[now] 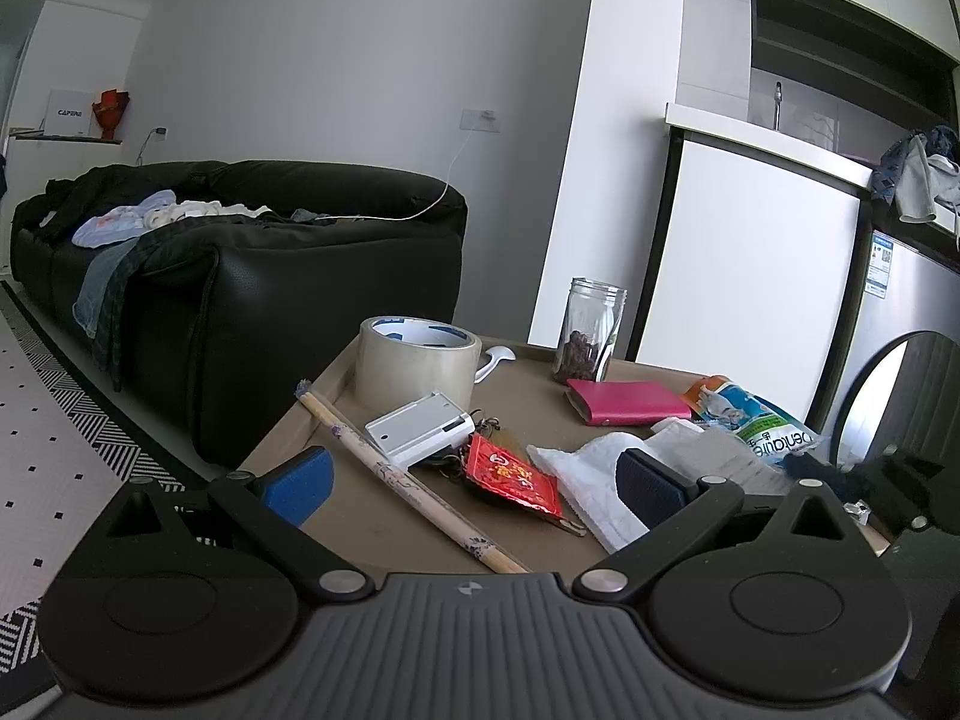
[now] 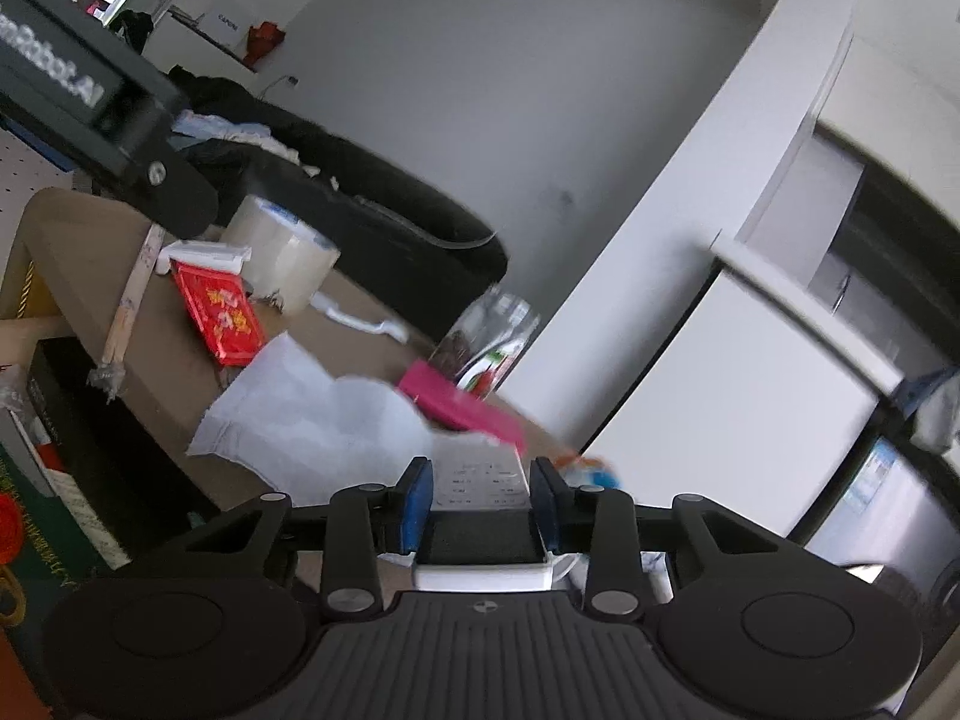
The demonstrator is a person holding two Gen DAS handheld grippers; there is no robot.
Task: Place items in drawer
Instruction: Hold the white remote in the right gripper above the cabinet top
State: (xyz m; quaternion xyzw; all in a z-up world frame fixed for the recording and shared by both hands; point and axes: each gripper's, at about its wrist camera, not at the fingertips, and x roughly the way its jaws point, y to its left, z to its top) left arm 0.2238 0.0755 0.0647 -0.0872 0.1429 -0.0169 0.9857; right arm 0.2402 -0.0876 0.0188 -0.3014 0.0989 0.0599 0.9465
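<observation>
The right gripper [image 2: 480, 501] clamps a white keypad device [image 2: 480, 483]; the left gripper [image 1: 474, 480] hangs wide open, empty, over the brown table's [image 1: 384, 516] near edge.

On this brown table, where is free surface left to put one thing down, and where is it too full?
Bare table shows between the long stick and the red packet. More lies between the tape roll and the glass jar. The right half is crowded: pink wallet, white cloth, snack pouch.
</observation>
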